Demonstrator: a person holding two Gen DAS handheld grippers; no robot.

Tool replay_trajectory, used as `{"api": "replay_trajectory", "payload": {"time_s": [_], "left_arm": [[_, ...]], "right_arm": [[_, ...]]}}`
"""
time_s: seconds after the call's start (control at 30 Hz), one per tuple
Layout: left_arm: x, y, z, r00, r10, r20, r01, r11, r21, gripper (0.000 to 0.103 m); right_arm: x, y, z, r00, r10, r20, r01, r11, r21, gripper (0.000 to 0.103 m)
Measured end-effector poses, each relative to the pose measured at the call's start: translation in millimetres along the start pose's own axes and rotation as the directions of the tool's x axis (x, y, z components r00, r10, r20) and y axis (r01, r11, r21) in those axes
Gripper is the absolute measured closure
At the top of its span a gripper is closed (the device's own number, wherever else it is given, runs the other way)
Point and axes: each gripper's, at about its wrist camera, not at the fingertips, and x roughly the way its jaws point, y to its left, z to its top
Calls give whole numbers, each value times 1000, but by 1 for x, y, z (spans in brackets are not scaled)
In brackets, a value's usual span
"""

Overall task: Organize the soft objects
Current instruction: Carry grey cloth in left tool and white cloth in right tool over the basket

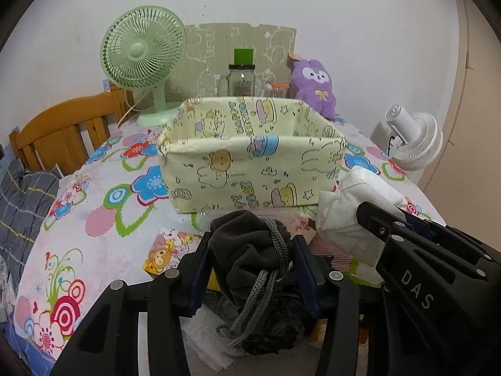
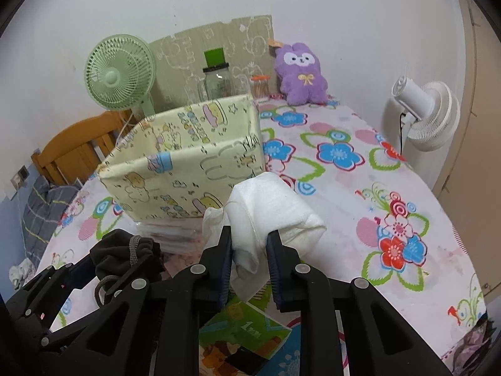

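My left gripper is shut on a dark grey drawstring pouch, held above the table just in front of the yellow cartoon-print fabric box. My right gripper is shut on a white folded cloth bundle, held beside the box's near right corner. The white bundle also shows in the left wrist view, and the dark pouch in the right wrist view. The box looks empty as far as its inside shows.
A green desk fan, a glass jar and a purple plush toy stand behind the box. A white fan stands at the table's right edge. A wooden chair is on the left. Booklets lie below the grippers.
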Motion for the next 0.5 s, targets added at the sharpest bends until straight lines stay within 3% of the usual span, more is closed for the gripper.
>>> {"api": "replay_trajectory", "payload": {"time_s": [0.5], "left_arm": [[-38, -5, 19, 997, 6, 76, -6, 1000, 6, 53]], "right_arm": [[-39, 9, 19, 997, 1, 78, 1, 1000, -17, 79]]}}
